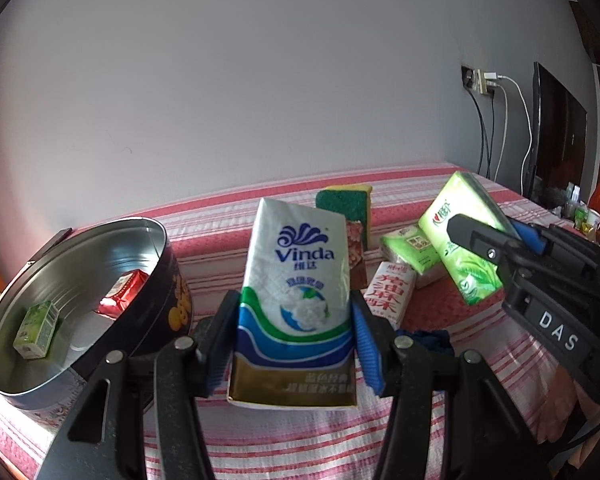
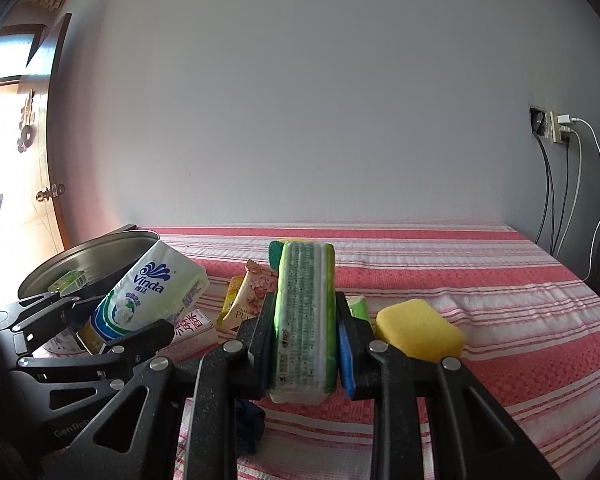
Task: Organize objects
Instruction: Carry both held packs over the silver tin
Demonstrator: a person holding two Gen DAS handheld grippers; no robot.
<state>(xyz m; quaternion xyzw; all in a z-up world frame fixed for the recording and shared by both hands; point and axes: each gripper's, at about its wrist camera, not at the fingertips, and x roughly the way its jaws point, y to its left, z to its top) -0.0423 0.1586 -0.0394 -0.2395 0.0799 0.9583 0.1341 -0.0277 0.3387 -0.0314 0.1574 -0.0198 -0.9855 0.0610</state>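
Left gripper (image 1: 294,344), lower centre of the left wrist view: fingers clamped on the Vinda tissue pack (image 1: 296,300), one blue pad against each long side. The pack is held upright, clear of the striped bedcover (image 1: 300,440), logo facing the camera. In the right wrist view the same pack appears at lower left, tilted, in front of the tin.

Right gripper (image 2: 304,344), lower centre of the right wrist view: fingers closed on the green tissue pack (image 2: 304,320), gripped on its broad faces with the printed edge toward the camera, raised above the bedcover. In the left wrist view this pack sits at middle right, slanted, its lower end pointing down-left.

Round metal tin (image 1: 80,300), left side of the left wrist view: open, tilted toward the camera. Inside it, a small green carton (image 1: 36,330) at the near left and a red packet (image 1: 124,294) toward the right wall, well apart.

On the bedcover behind the Vinda pack (partly hidden by it): a green-and-yellow scouring sponge (image 1: 346,206) standing on edge, a floral snack packet (image 1: 356,252) just in front of it, a white carton with red characters (image 1: 390,294), and a small green tissue packet (image 1: 412,250) beside that carton.

A yellow sponge (image 2: 420,330) lies flat at centre right of the right wrist view, just beside the right gripper's finger. A dark blue cloth (image 1: 426,340) lies under the grippers.
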